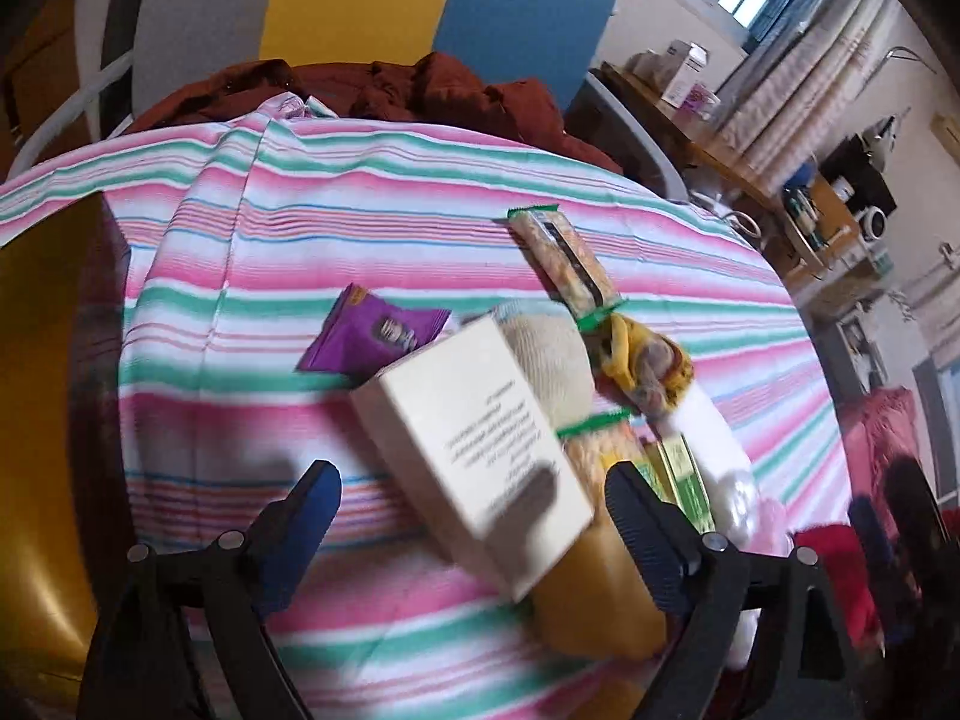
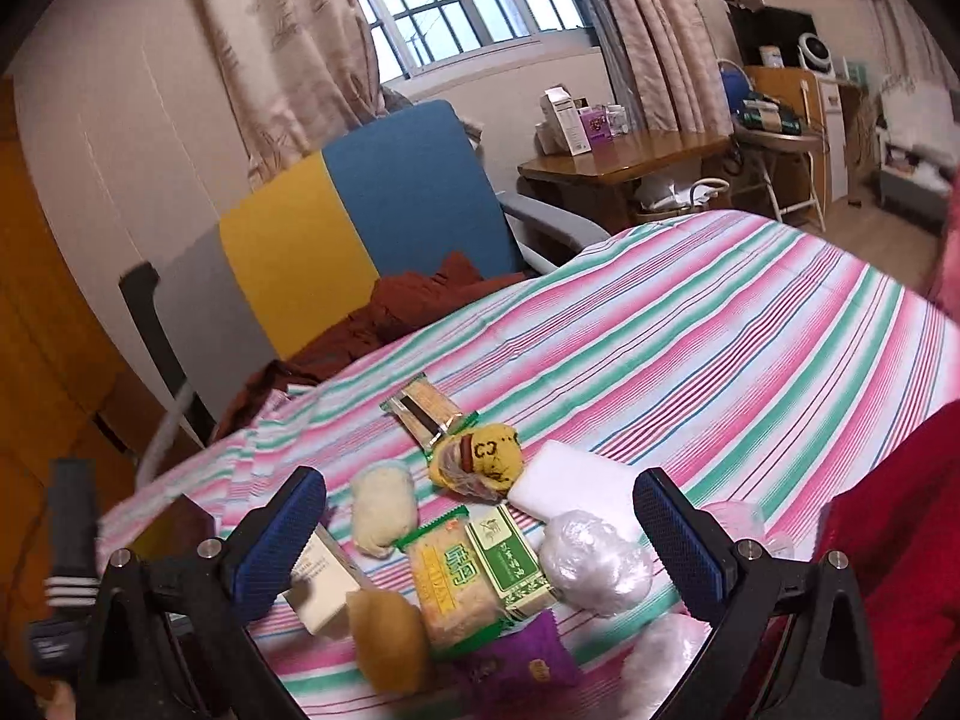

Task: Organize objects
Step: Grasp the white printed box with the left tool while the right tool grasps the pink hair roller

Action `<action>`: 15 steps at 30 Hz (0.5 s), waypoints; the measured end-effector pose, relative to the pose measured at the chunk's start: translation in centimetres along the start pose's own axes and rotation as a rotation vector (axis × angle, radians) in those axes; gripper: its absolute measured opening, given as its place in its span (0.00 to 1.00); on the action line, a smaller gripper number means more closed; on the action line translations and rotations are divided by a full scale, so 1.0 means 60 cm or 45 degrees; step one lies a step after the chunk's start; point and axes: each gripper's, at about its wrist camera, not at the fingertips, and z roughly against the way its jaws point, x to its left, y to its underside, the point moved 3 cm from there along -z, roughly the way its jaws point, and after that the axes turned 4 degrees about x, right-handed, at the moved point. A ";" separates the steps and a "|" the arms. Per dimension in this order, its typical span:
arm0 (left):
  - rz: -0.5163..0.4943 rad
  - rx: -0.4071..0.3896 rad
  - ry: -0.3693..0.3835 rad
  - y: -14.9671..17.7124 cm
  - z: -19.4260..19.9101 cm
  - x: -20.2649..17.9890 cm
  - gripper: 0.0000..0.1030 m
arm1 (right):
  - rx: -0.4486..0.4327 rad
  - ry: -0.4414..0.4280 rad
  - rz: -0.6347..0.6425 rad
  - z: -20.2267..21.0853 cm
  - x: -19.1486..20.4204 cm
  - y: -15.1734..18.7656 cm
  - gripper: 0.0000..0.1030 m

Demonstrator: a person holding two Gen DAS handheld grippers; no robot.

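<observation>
Both claws are gaping wide apart, gripping nothing: the left claw is hovering above the white box, the right claw above the green box beside it.

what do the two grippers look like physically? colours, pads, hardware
Both match. The left gripper and right gripper each have a matte black angular frame with two fingers, faced with blue pads textured in a fine dot grid. Round silver pivot bolts sit on the black linkage bars behind the fingers. No cables or printed markings show. A red sleeve appears beside the right gripper.
</observation>
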 end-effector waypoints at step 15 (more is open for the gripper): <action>-0.148 0.033 -0.048 -0.005 -0.040 0.010 0.67 | 0.051 -0.068 -0.087 -0.009 -0.012 0.003 1.00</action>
